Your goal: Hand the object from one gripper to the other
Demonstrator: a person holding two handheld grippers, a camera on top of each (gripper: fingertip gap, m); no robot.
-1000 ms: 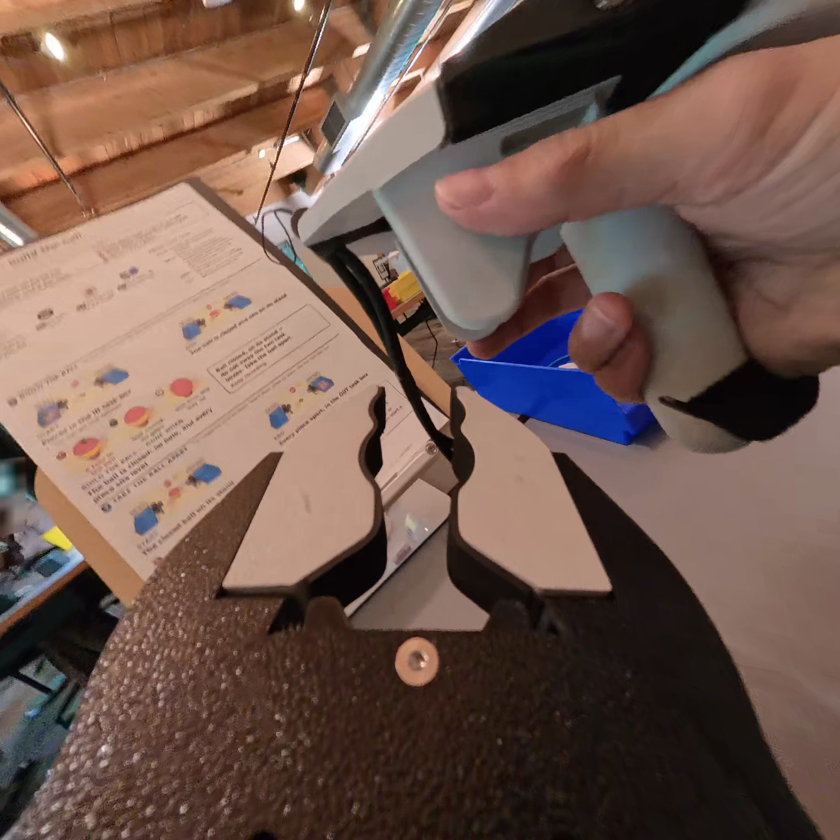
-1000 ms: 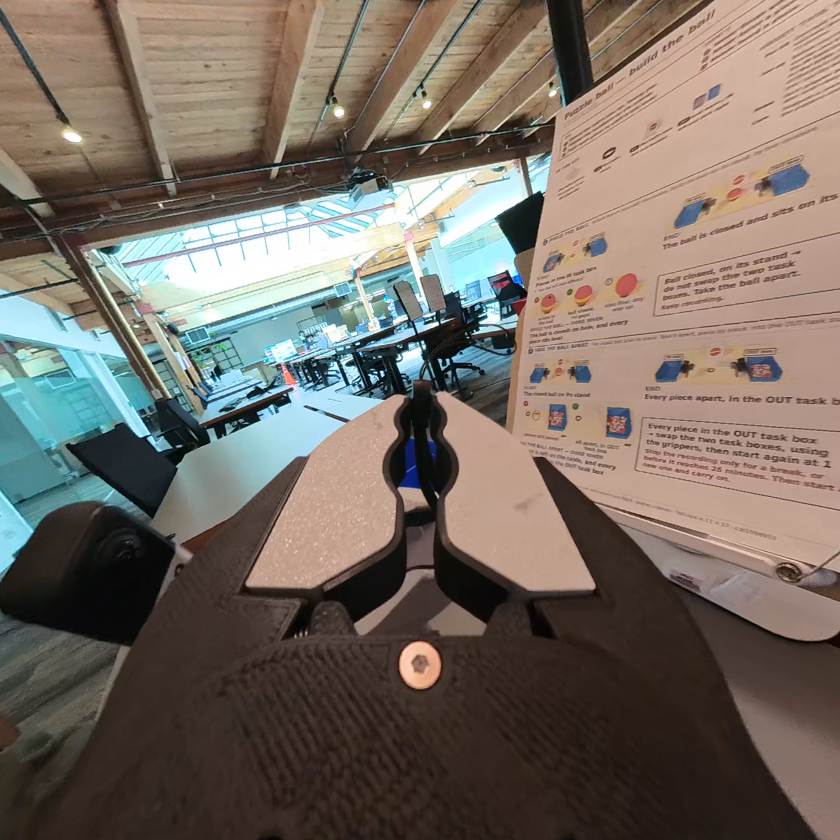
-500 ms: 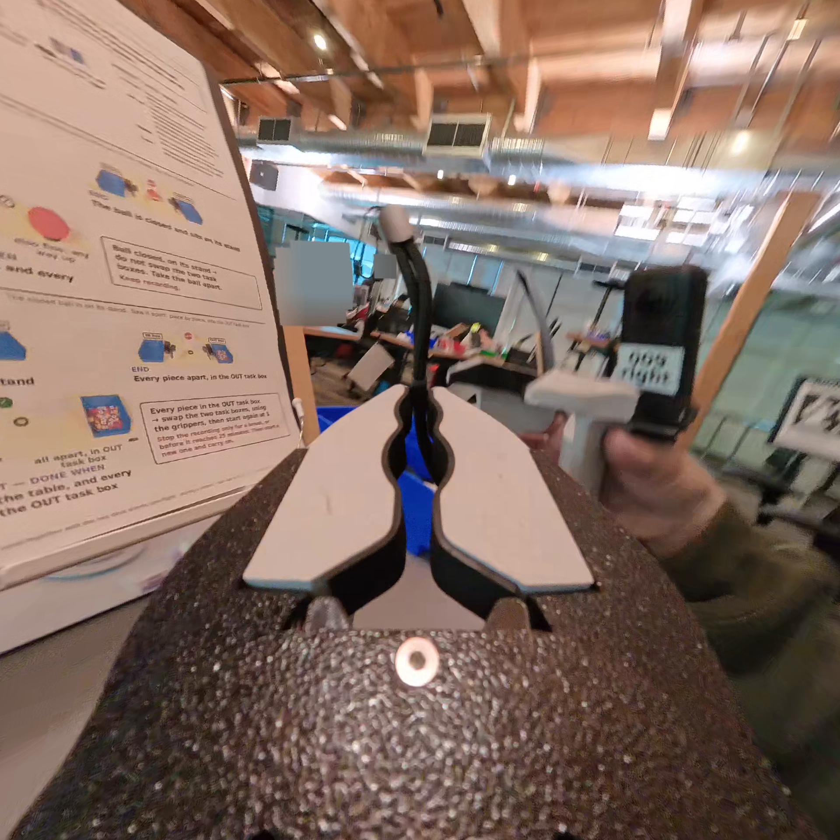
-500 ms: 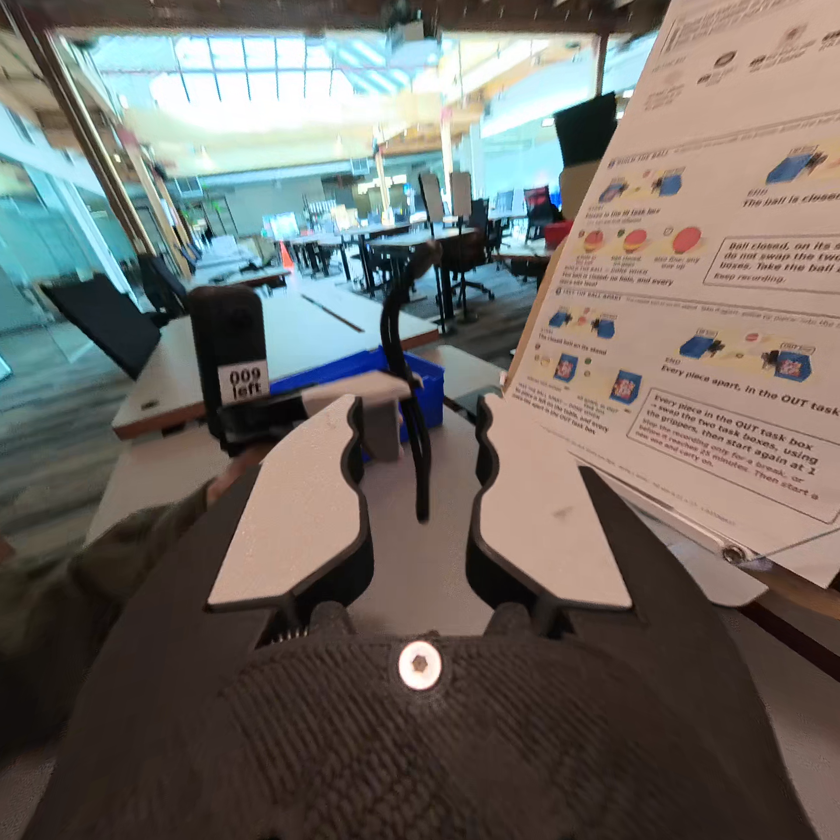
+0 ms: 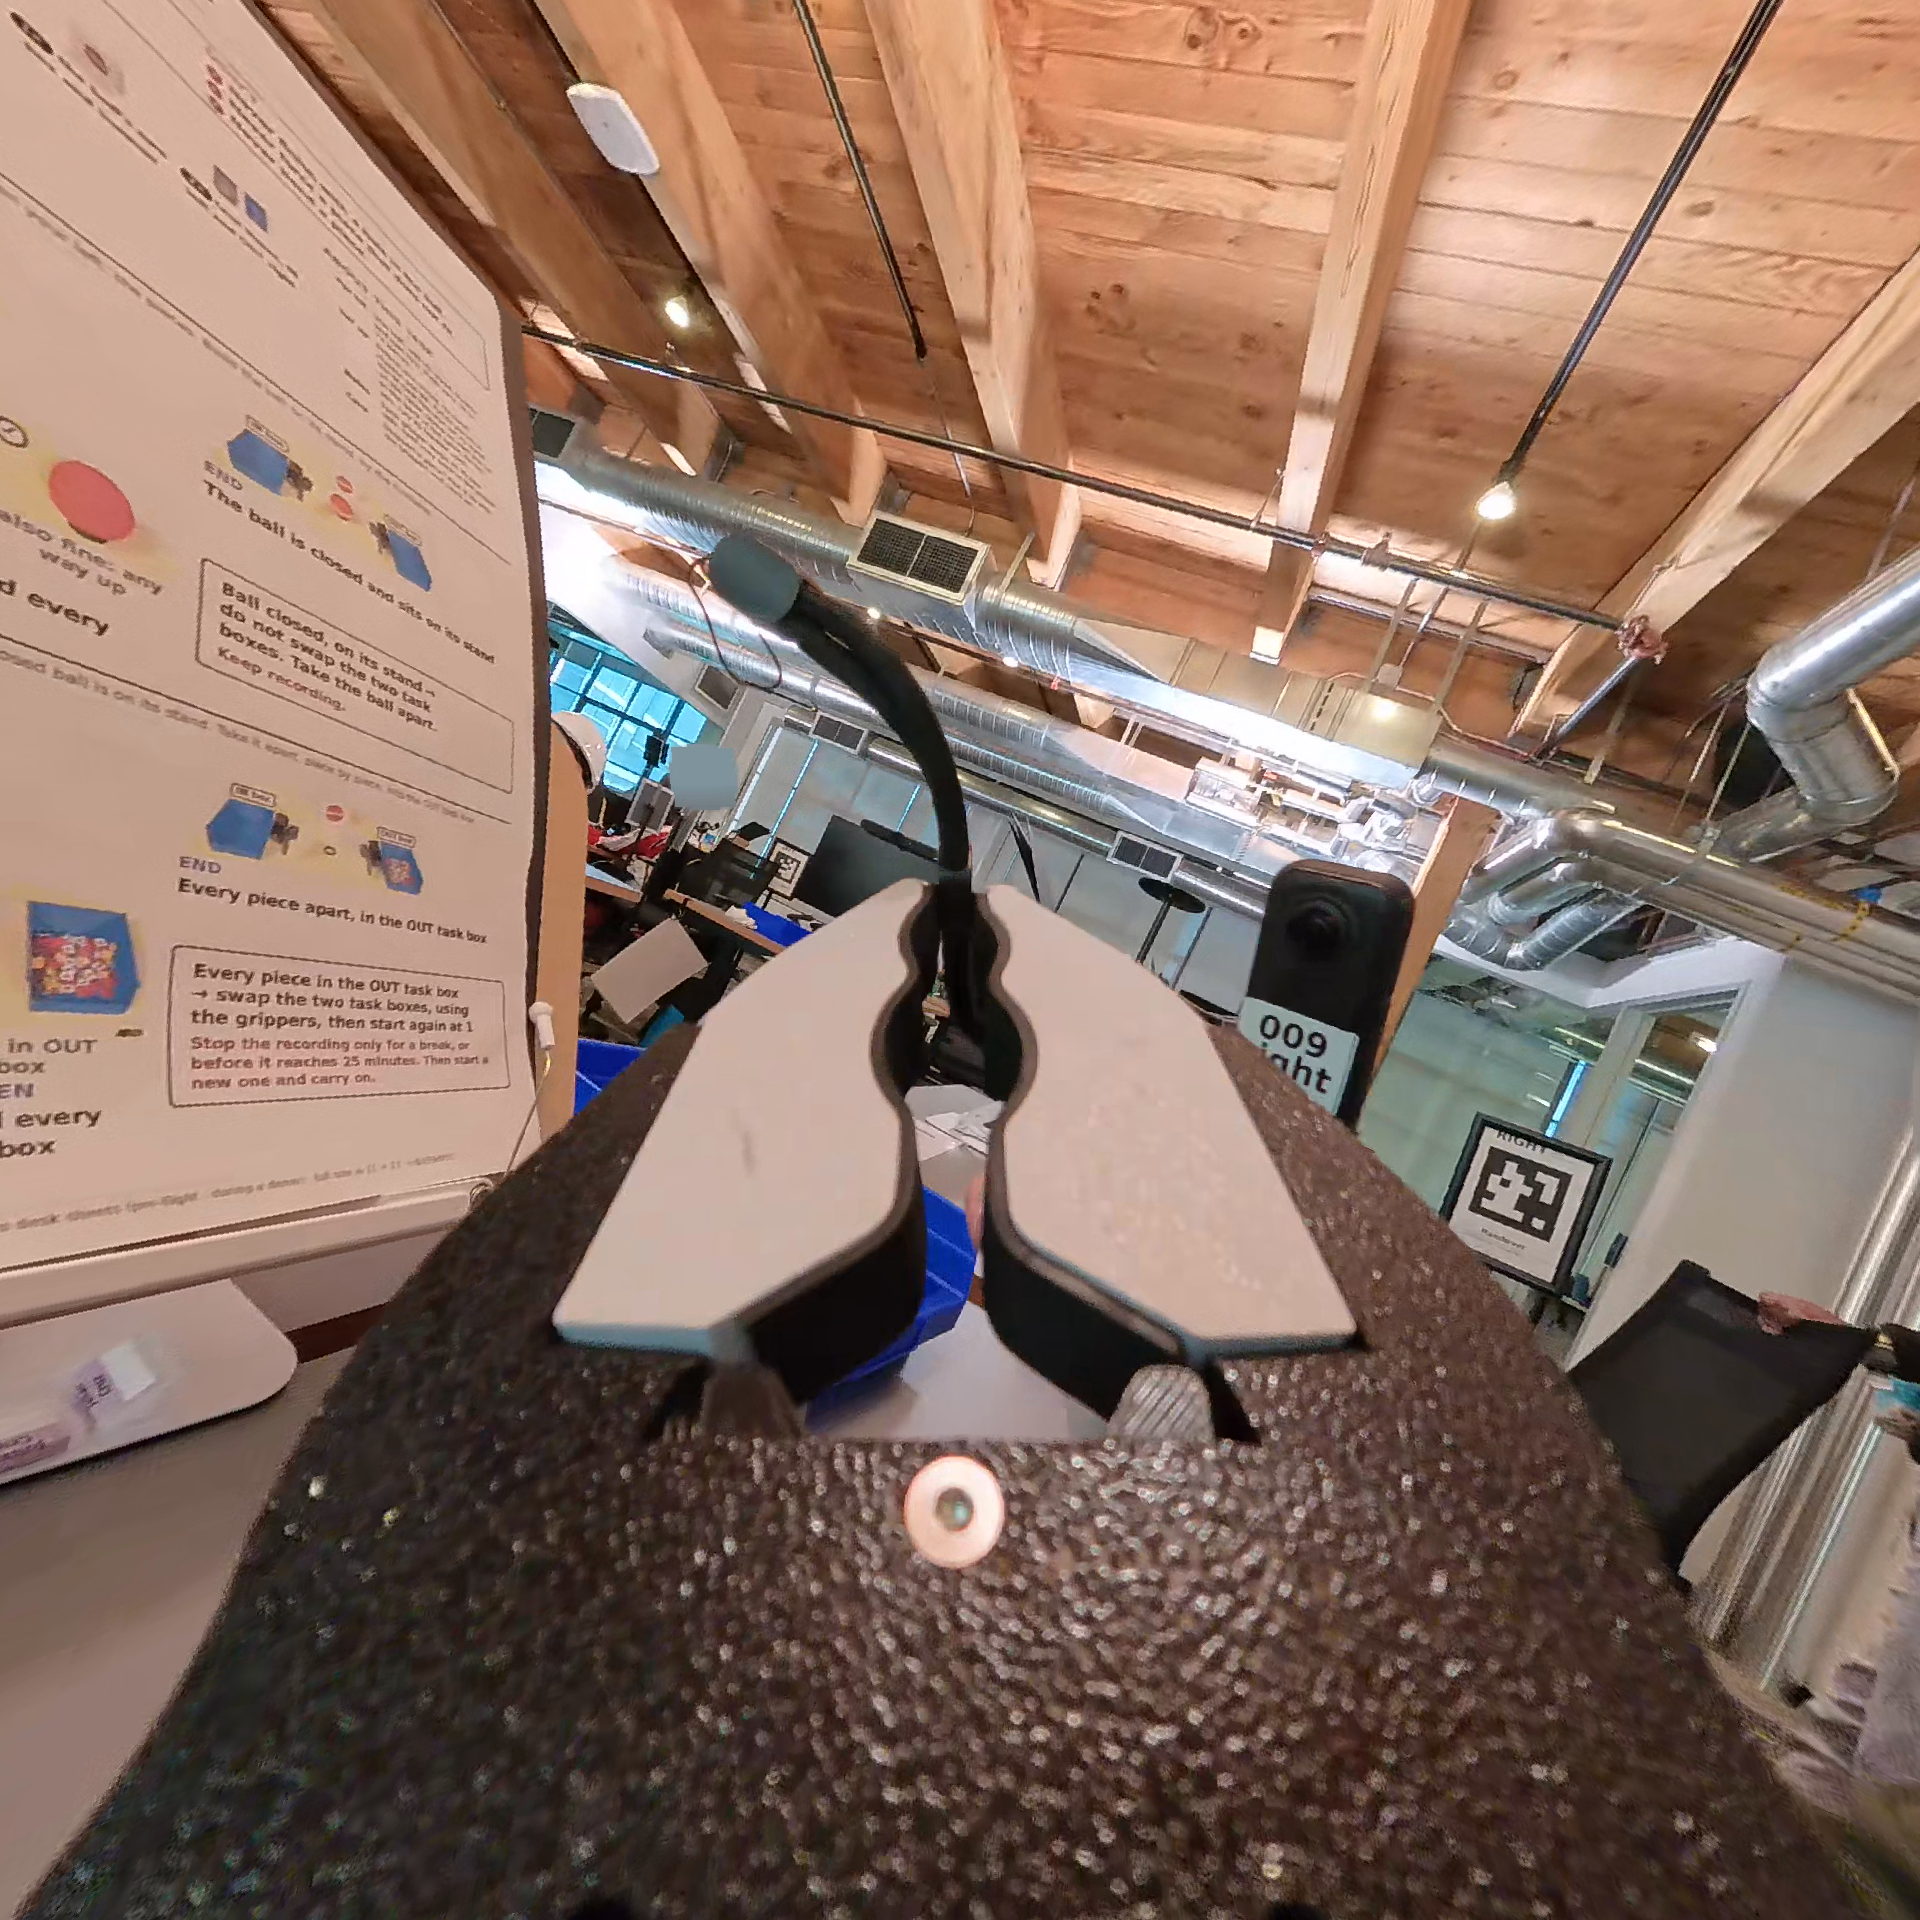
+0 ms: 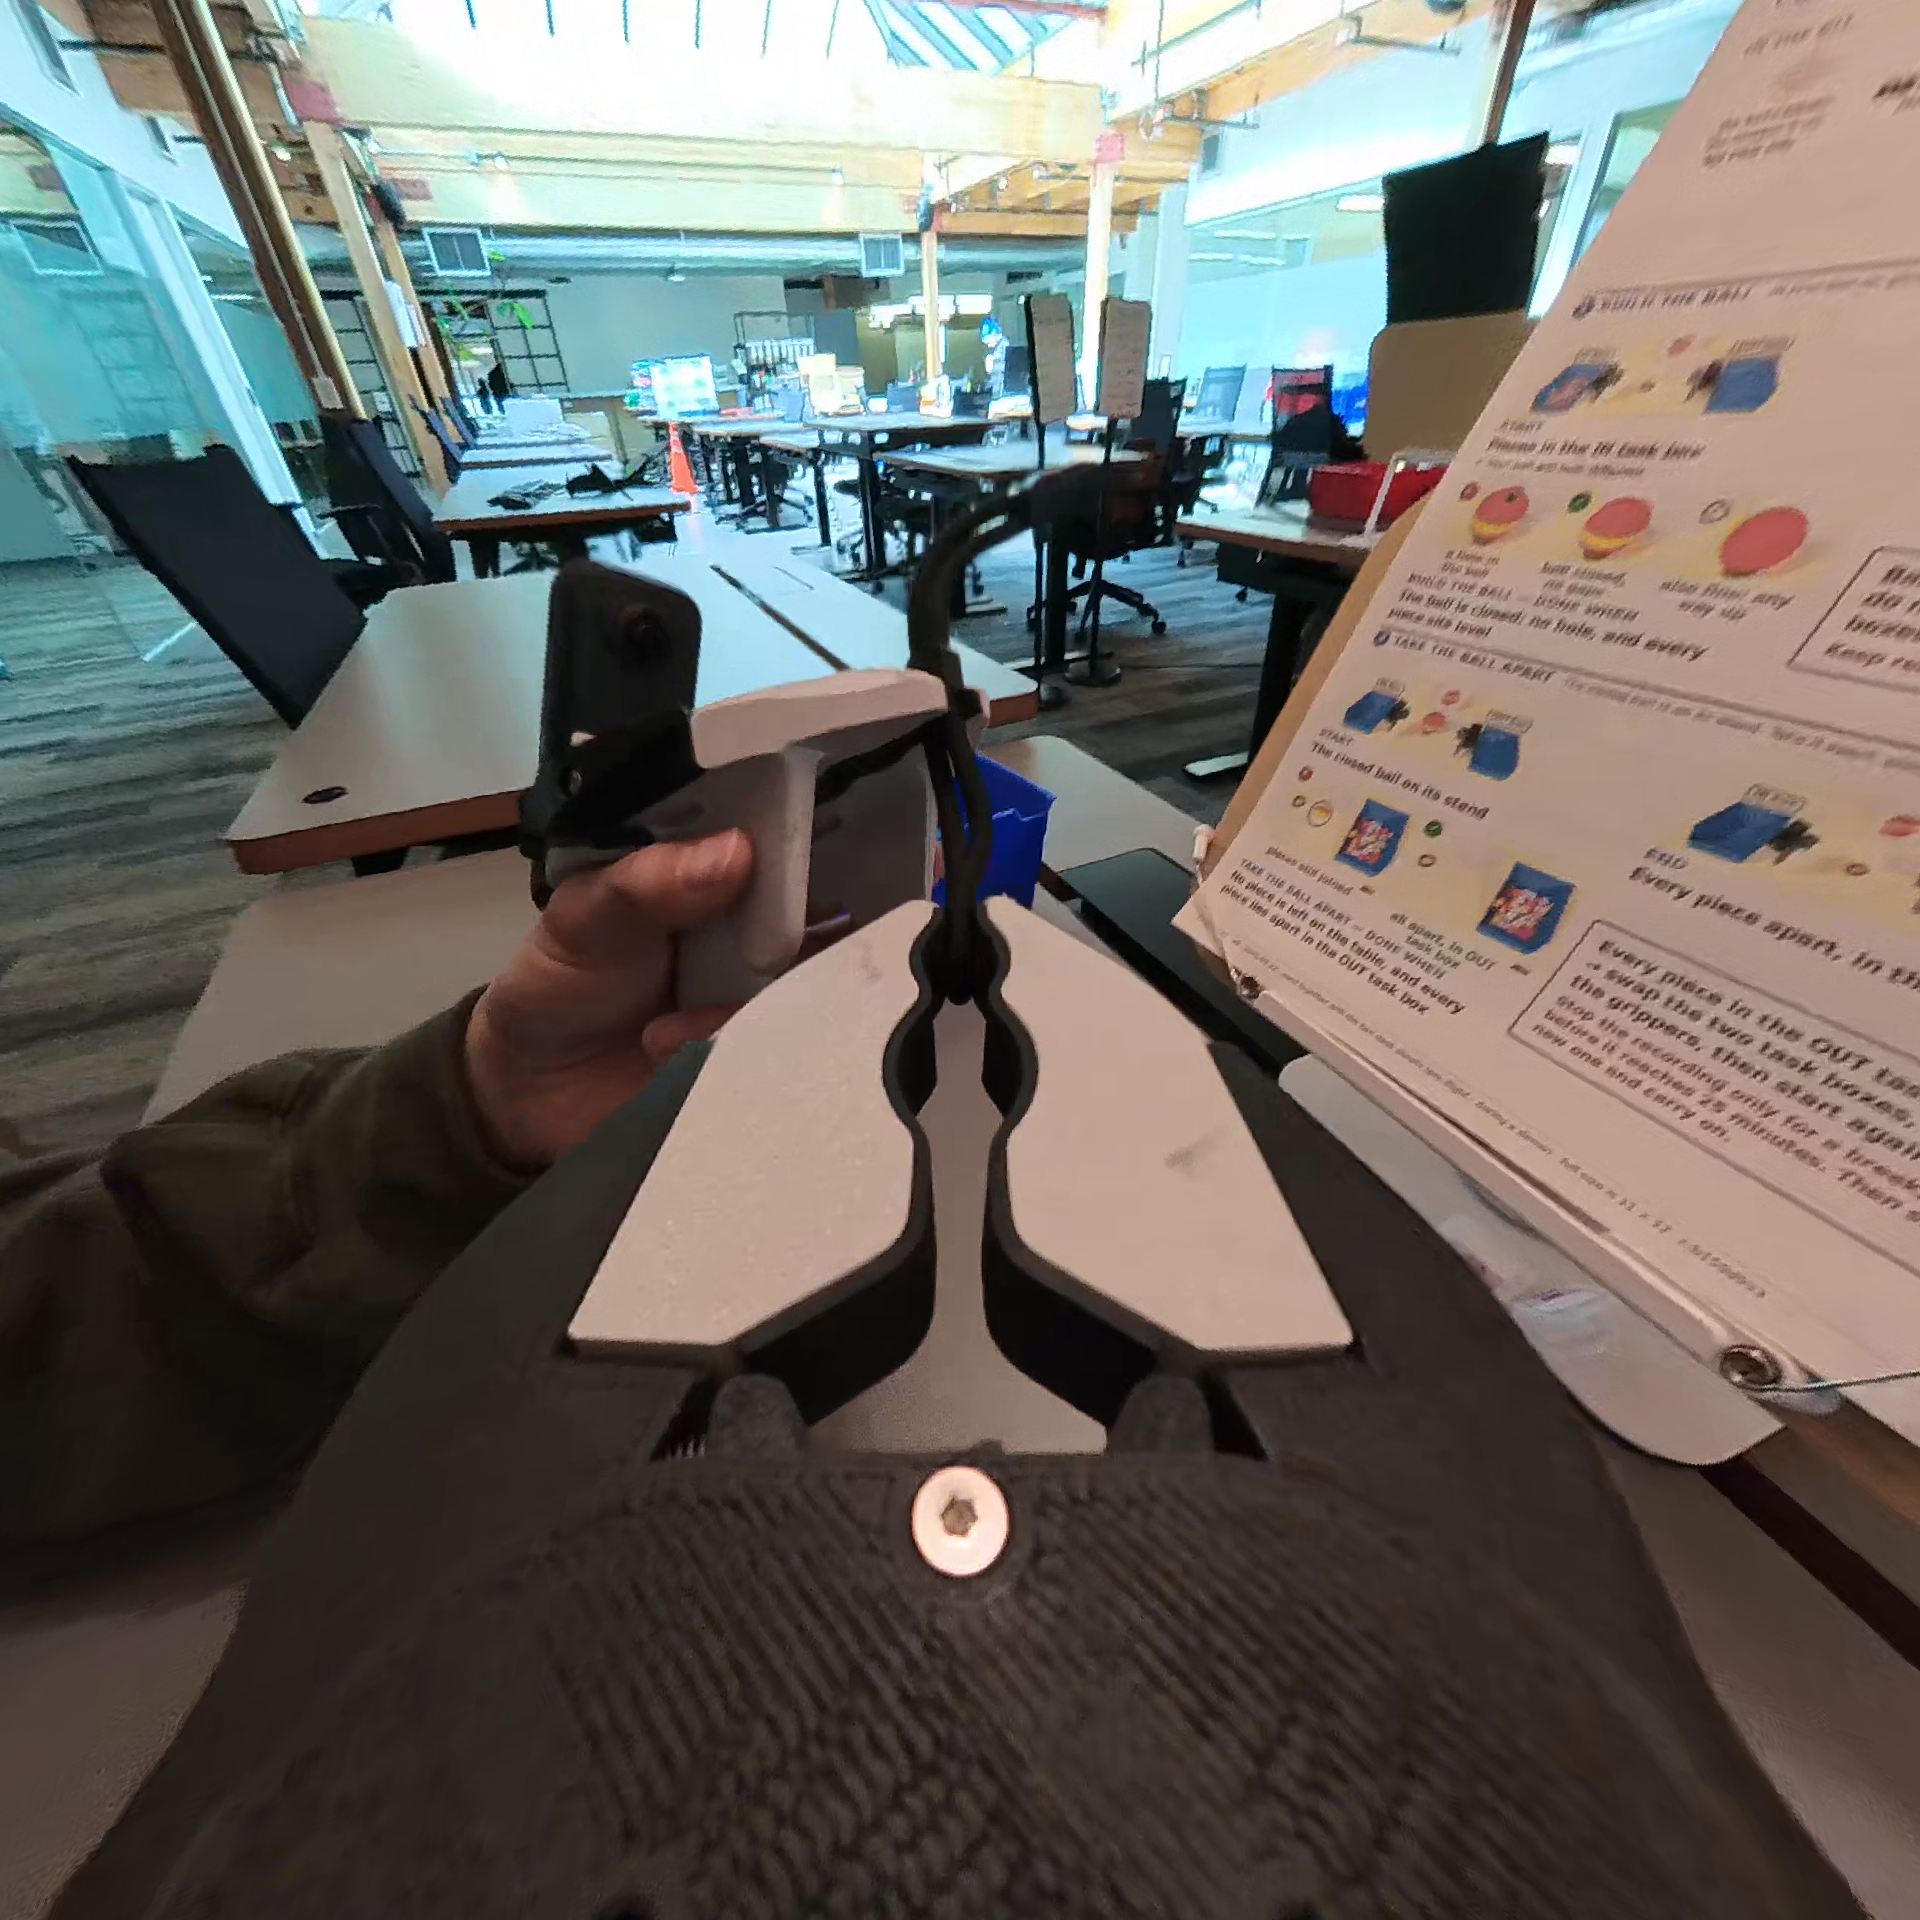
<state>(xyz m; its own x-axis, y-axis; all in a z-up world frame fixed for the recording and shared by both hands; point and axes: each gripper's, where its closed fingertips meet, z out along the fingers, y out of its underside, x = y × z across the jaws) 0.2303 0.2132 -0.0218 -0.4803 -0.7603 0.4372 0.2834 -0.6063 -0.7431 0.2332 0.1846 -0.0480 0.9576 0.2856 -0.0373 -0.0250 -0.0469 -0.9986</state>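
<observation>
The object is a thin black cable with a grey tip (image 5: 753,577). In the left wrist view it (image 5: 920,727) rises from between my left gripper's (image 5: 956,904) fingertips and curves up to the left. The left gripper is shut on it. In the right wrist view my right gripper (image 6: 958,920) is shut on a lower stretch of the same cable (image 6: 961,831). Just beyond it, a hand (image 6: 613,966) holds the left gripper's grey body (image 6: 810,769), with the cable arching above it. The right gripper's black camera (image 5: 1325,966) shows behind the left fingers.
A printed instruction sheet on a stand (image 5: 260,727) is close on the left, and shows on the right in the right wrist view (image 6: 1610,831). A blue bin (image 6: 1003,821) sits on the grey table (image 5: 104,1610) behind the grippers. Office desks and chairs lie beyond. My right fingertips sit around 5 cm from my left ones.
One second ago the left gripper was open and the right held the cable. The left then shut on it and the right opened. Now the right is shut on the cable again.
</observation>
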